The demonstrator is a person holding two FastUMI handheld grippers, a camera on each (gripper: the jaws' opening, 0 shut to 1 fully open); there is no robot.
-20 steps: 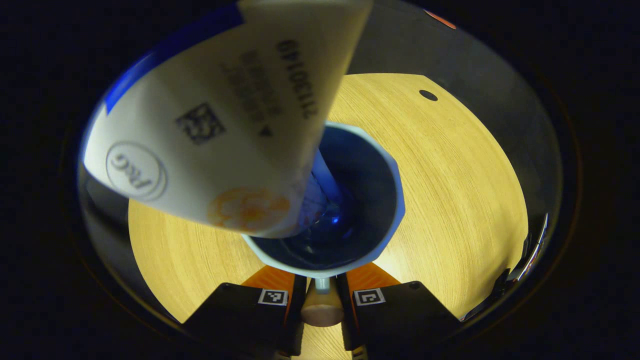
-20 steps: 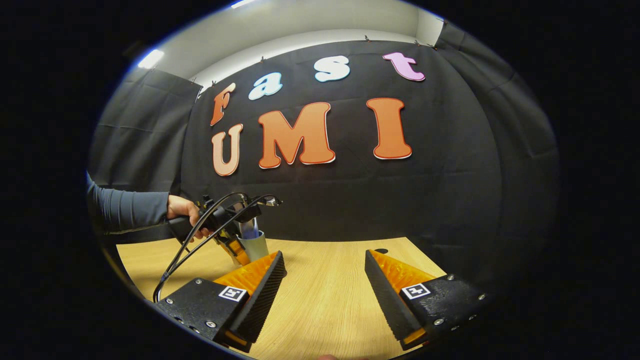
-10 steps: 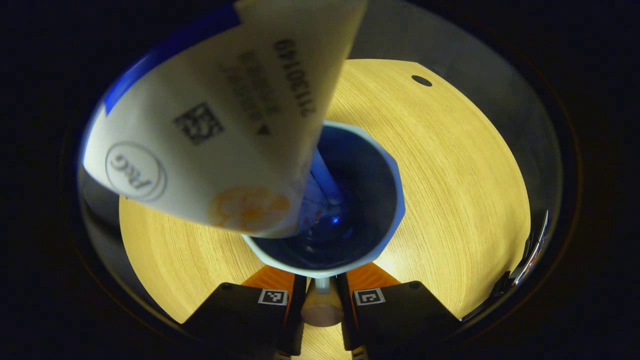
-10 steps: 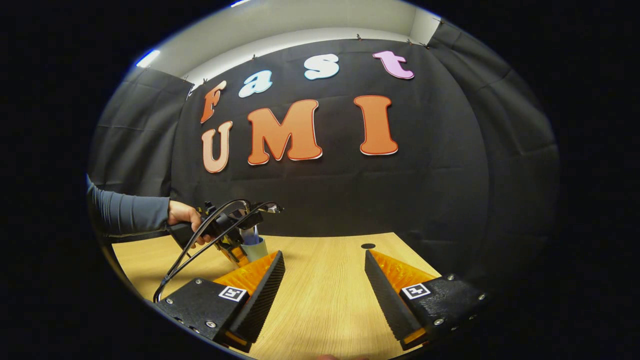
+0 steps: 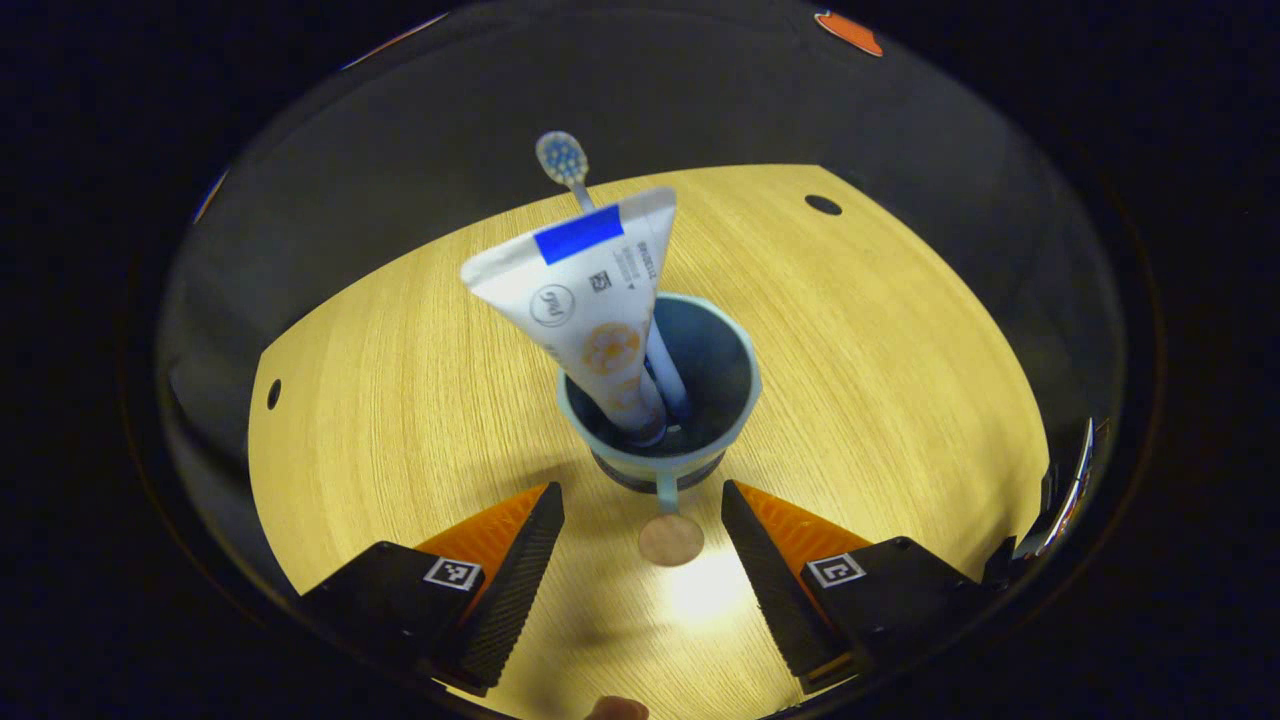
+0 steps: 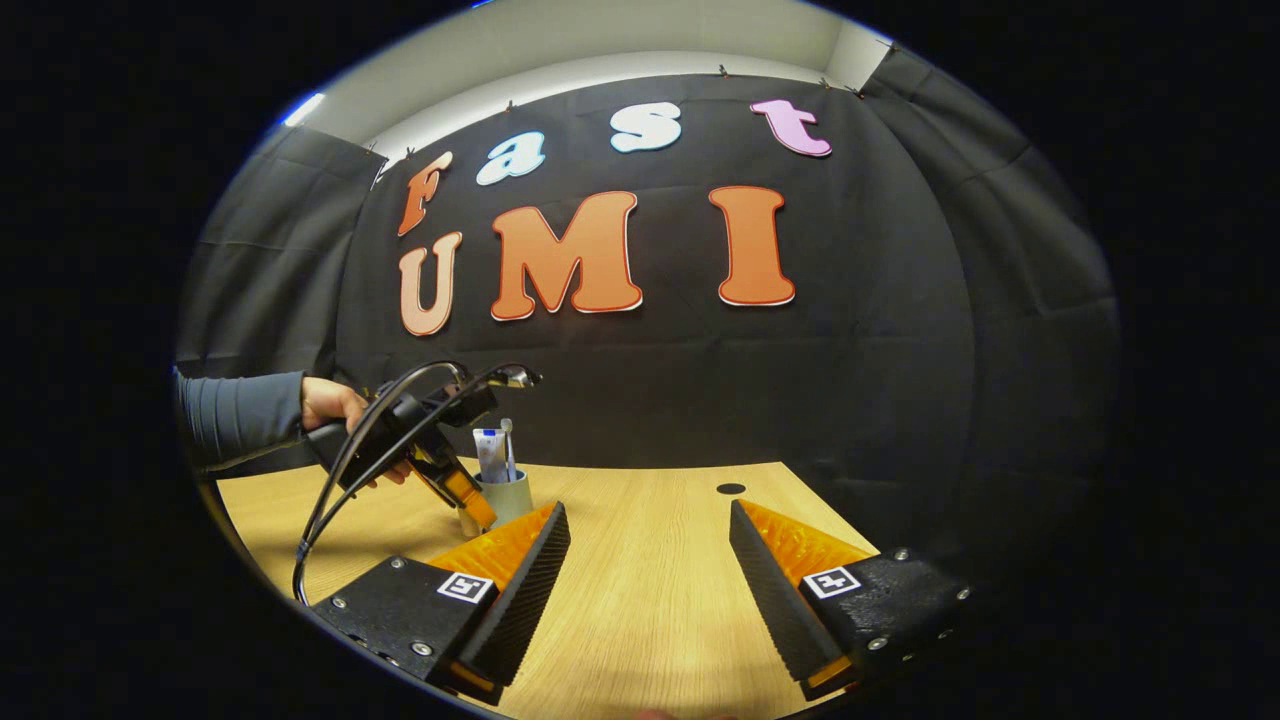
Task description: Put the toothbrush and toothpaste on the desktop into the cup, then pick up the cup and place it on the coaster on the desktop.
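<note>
Jaws on your left gripper (image 5: 642, 500) stood wide apart with nothing between the fingers except the cup's small handle and its round wooden knob (image 5: 671, 540), which neither finger touched. Just beyond those fingers the cup (image 5: 660, 395) sat upright on a dark coaster (image 5: 655, 476), of which just an edge peeked out under the base. Inside the cup you had the toothpaste (image 5: 590, 300) standing cap down, flat crimped end up and leaning toward the left of the left gripper view, and the toothbrush (image 5: 563, 158) beside it, bristle head uppermost, rising above the tube. Around them spread the pale wooden desktop (image 5: 900, 400), with a small dark hole (image 5: 823, 204) near its far edge. Your right gripper (image 6: 648, 545) was likewise open and empty, held low over the desktop, well apart from the cup. From the right gripper view your hand (image 6: 335, 405) and grey sleeve (image 6: 240, 420) showed holding the left gripper just beside the cup, cables looping off the handle
</note>
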